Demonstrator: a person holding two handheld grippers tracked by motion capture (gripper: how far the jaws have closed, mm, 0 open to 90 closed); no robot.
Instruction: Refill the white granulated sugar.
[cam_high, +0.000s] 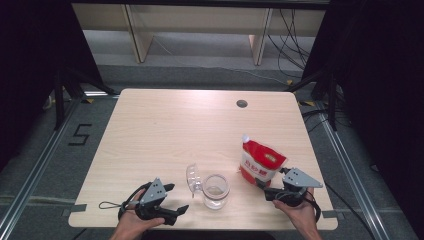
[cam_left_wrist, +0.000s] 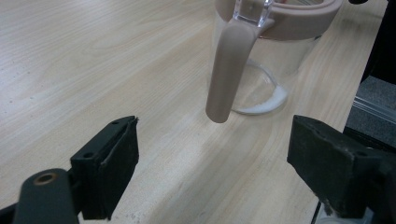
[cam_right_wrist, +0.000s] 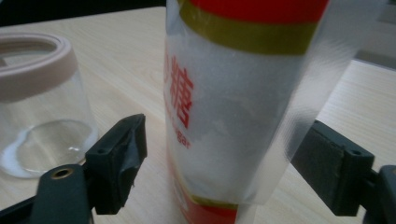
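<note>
Glass jar (cam_high: 216, 190) between spread-jawed left gripper (cam_high: 173, 199) and right gripper (cam_high: 264, 188), jaws wide around sugar pouch (cam_right_wrist: 238, 107)

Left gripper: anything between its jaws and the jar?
Nothing but bare table. In the left gripper view, the open left gripper faces the jar, whose tan lid clasp hangs down on the near side.

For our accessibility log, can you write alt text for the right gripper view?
A sugar bag, red on top with a clear middle full of white sugar, stands between the right tool's open black jaws. A glass jar with a beige rim sits behind it on the wooden table.
</note>
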